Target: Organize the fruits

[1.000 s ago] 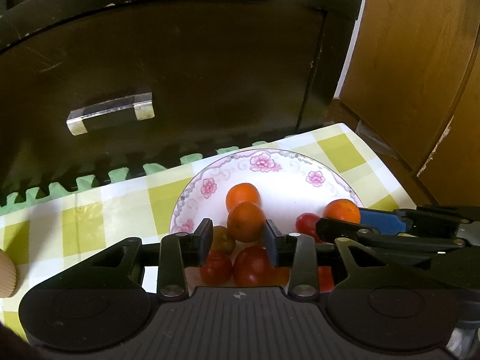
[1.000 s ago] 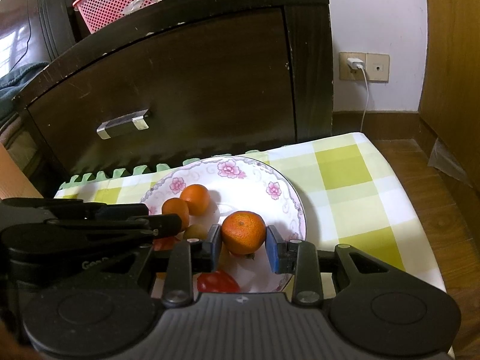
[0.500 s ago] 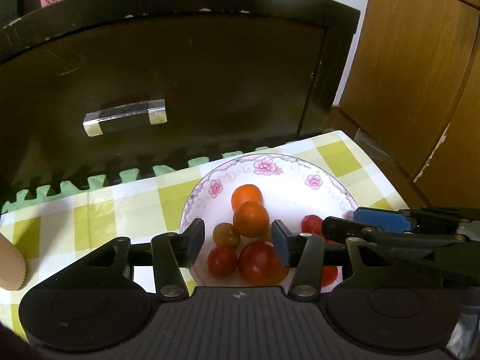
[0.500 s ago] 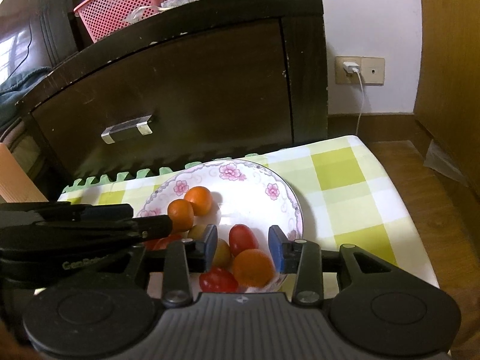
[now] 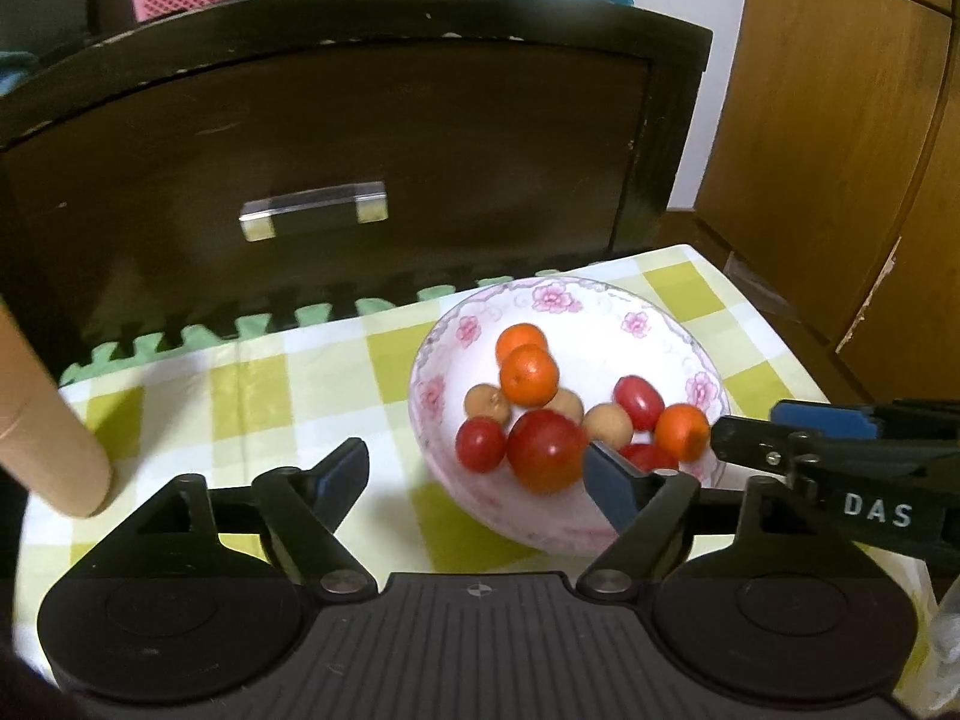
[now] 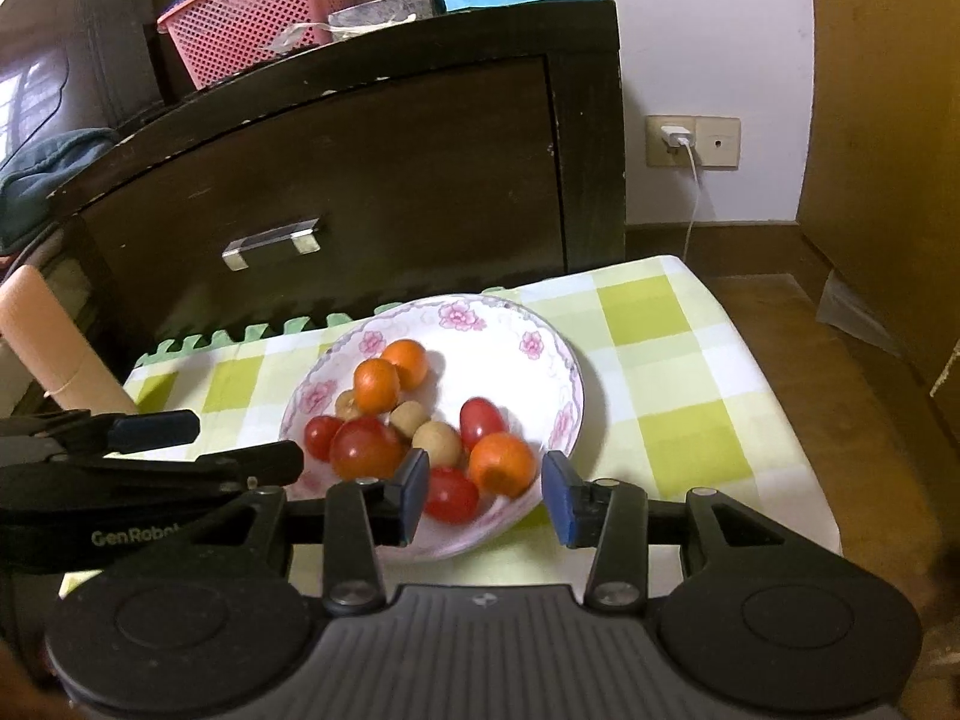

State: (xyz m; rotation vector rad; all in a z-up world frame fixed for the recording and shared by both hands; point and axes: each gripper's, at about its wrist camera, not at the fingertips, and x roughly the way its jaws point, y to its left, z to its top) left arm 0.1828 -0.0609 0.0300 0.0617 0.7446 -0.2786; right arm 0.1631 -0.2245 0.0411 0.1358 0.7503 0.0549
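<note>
My left gripper (image 5: 477, 477) hangs with its jaws spread wide and empty above the near edge of the green-and-white checked tablecloth (image 5: 336, 372), its right finger over the near rim of the white floral-rimmed ceramic bowl (image 5: 564, 525). My right gripper (image 6: 485, 495) is also wide and empty, straddling the bowl's near rim. Inside lie 3 round orange mandarins (image 6: 503, 463), 4 red tomatoes (image 6: 366, 449) and 3 small tan longans (image 6: 437, 443). Beyond, against the cloth's far edge, stands a dark wooden cabinet (image 6: 384, 192), with a pink plastic basket (image 6: 258, 12) on top.
</note>
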